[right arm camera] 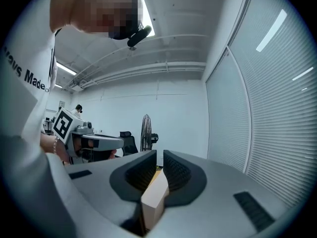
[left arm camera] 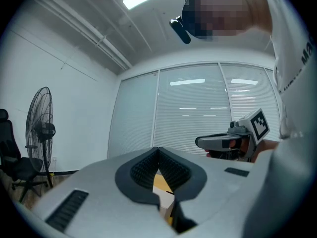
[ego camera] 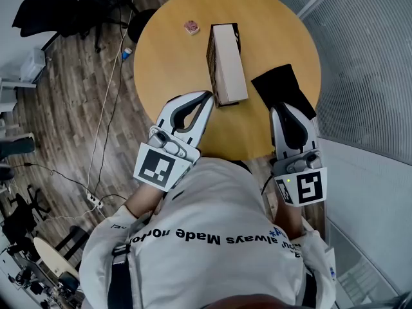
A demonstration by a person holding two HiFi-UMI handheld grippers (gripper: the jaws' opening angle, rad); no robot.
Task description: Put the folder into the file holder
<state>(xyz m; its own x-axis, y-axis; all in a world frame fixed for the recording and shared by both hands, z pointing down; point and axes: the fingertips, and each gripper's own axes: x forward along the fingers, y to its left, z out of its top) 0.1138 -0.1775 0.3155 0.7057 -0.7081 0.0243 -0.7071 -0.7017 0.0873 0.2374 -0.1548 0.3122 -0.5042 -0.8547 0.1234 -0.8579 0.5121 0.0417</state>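
Round wooden table point(ego camera: 167, 50): the right gripper point(ego camera: 282, 109) pinches the black folder point(ego camera: 282, 82) just beside the file holder point(ego camera: 230, 66), while the left gripper point(ego camera: 206, 97) hangs empty, its jaws pressed together

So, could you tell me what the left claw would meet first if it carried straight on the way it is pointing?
Most likely the file holder: the left claw points at its near end from close by, though the exact gap is hard to judge.
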